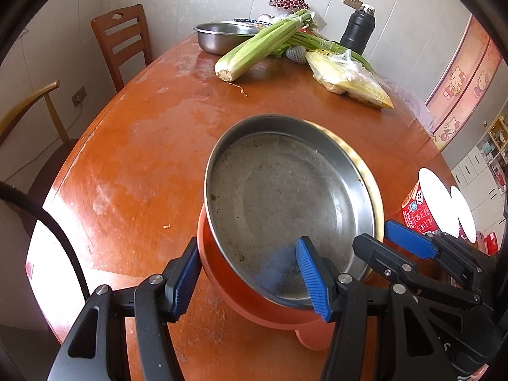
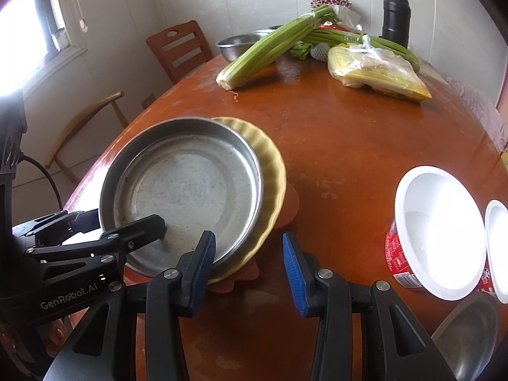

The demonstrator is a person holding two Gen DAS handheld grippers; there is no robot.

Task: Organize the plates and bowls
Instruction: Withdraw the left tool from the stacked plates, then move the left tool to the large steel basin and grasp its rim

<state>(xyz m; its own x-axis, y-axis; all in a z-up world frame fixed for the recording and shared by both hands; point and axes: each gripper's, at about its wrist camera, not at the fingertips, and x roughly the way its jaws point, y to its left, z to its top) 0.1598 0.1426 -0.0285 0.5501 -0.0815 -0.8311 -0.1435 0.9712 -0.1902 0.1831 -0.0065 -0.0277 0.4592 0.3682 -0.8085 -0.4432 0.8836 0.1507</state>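
A stack of three dishes sits at the centre of the left wrist view and centre left of the right wrist view: a steel pan [image 1: 285, 203] nested in a fluted yellow dish [image 2: 270, 171], which rests in an orange bowl [image 1: 222, 273], all on the round wooden worktop [image 1: 143, 146]. The left gripper [image 1: 250, 279] pinches the near edge of the stack, one blue pad inside the pan and the other against the orange bowl's outer wall. The right gripper [image 2: 249, 266] straddles the right edge of the stack, one pad inside the steel pan and the other well clear outside; whether its jaws press on the rims cannot be told. At the right of the right wrist view stand two white-lined red tubs [image 2: 438, 231]. In the upper part of both views lie celery [image 1: 263, 41], a bag of yellow greens [image 1: 346, 76], a steel basin [image 1: 219, 35] and a black flask [image 1: 358, 28].
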